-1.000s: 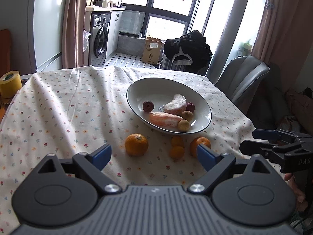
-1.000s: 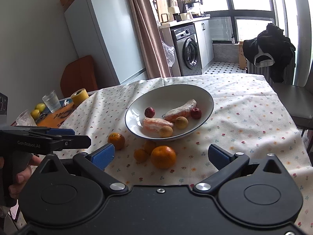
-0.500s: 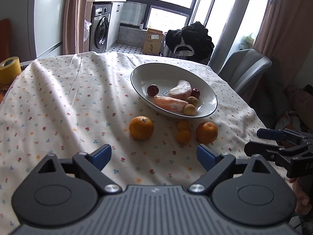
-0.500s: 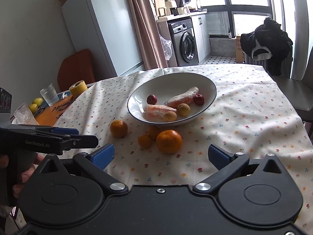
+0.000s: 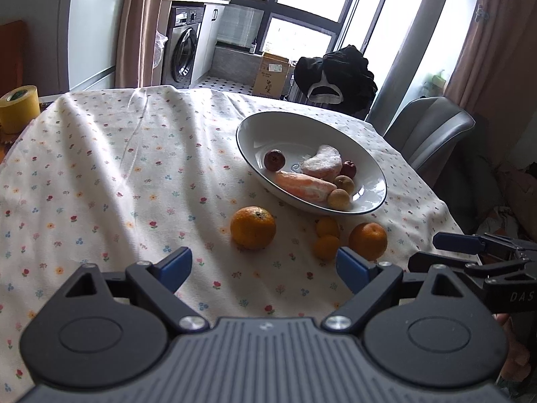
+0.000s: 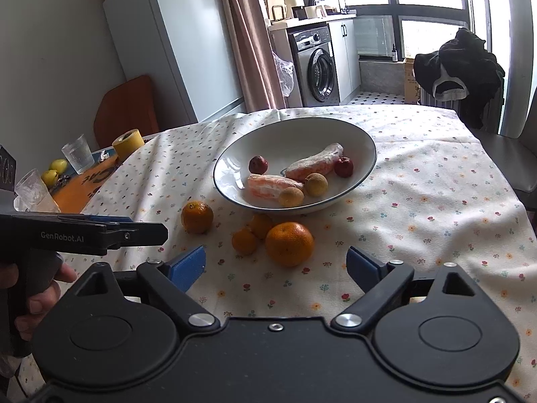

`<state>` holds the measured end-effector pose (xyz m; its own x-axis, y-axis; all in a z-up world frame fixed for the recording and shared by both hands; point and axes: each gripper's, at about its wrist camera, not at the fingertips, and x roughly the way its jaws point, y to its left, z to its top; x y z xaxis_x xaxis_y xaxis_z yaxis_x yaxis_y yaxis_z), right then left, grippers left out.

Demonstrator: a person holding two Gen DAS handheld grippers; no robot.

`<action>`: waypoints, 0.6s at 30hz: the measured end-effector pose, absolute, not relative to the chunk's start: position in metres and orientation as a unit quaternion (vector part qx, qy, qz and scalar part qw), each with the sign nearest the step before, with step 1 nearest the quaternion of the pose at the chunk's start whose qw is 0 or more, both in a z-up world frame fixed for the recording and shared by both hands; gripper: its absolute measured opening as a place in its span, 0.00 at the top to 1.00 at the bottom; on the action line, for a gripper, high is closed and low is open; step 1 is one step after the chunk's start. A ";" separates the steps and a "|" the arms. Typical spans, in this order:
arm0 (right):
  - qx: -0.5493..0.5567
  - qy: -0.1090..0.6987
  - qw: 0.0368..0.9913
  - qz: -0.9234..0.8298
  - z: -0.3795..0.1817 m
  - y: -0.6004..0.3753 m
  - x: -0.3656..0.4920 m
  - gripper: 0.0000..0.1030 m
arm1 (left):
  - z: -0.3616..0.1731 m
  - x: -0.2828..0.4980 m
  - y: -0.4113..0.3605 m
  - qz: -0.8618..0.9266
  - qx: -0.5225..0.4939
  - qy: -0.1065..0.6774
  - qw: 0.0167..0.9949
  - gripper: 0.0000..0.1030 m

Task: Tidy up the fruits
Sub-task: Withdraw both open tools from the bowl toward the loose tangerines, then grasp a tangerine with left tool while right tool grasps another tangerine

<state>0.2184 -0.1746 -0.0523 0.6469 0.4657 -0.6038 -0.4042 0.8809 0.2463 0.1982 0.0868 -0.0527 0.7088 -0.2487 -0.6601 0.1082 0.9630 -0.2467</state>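
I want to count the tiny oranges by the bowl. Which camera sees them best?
The right wrist view: the two small oranges lie close and unblocked, before the bowl, touching the big orange. In the left wrist view the same small oranges look smaller, and the left gripper's fingertip crowds the nearer one.

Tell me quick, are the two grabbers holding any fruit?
Left gripper: open, holding nothing.
Right gripper: open, holding nothing.

Home dining area: washing machine (image 6: 318,73), fridge (image 6: 167,43), floral tablecloth (image 5: 100,168).
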 end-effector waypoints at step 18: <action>0.034 0.372 0.898 0.233 -0.080 -0.160 0.260 0.30 | -0.074 0.237 0.077 -0.086 -0.079 0.375 0.920 0.25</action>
<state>0.2601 -0.1600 -0.0802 0.6136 0.4446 -0.6525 -0.3933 0.8887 0.2357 0.2373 0.0768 -0.0743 0.7037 -0.2184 -0.6761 0.0993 0.9725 -0.2108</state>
